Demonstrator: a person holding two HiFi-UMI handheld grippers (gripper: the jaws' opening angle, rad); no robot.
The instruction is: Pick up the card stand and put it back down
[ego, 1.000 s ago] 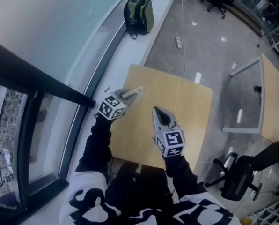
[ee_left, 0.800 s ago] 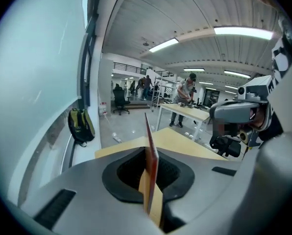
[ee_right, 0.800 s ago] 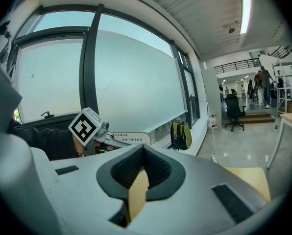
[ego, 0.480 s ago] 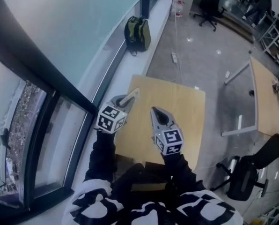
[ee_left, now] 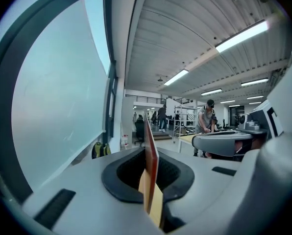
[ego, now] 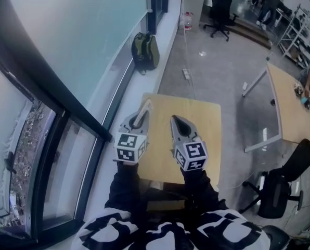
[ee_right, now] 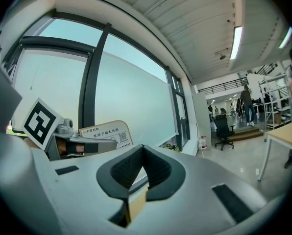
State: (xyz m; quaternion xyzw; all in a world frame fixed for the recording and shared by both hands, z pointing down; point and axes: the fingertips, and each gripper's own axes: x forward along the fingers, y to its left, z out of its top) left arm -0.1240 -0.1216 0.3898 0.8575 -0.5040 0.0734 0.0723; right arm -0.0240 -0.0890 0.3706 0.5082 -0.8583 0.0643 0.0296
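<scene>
Grey left gripper (ego: 143, 111) clamps card stand (ee_left: 150, 143) edge-on, well above table (ego: 207, 132).

The card stand (ee_left: 149, 141) is a thin, flat panel with rounded top corners, pale on its broad face, which carries a few lines of dark print and a small square code, and reddish-brown along its narrow edge. It is pinched by its lower part between the closed jaws of the left claw (ego: 137, 122), standing upright on edge with its upper part sticking out past the jaw tips. It is held up in the air, well above the wooden bench (ego: 207, 139).
</scene>
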